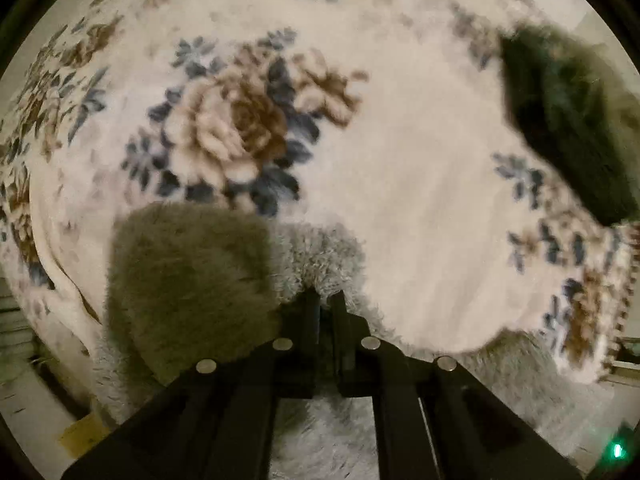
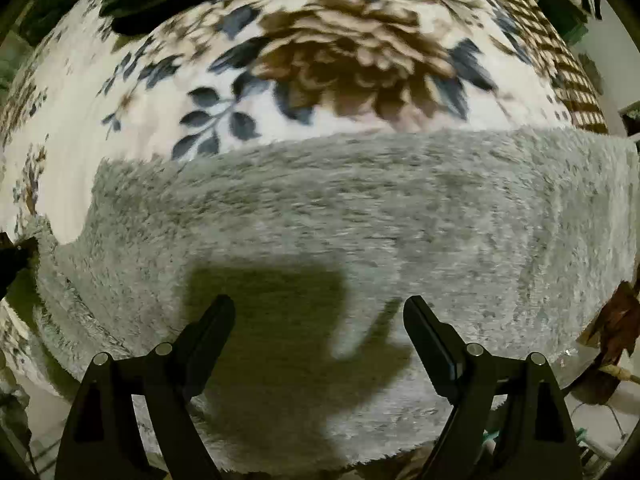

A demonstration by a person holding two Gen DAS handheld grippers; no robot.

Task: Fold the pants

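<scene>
The pants are fluffy light-grey fleece (image 2: 360, 216), lying flat across a floral blanket (image 2: 352, 60). In the right wrist view they fill the lower half of the frame. My right gripper (image 2: 318, 308) is open and empty, its fingers hovering just above the fleece. In the left wrist view my left gripper (image 1: 324, 294) is shut on an edge of the grey pants (image 1: 320, 256), with the fabric bunched around the fingertips. The blanket (image 1: 420, 160) spreads beyond it.
A dark green fuzzy cloth (image 1: 568, 120) lies on the blanket at the right of the left wrist view. The blanket's checked border (image 2: 568, 64) marks the bed's edge. Floor and clutter show at the lower corners.
</scene>
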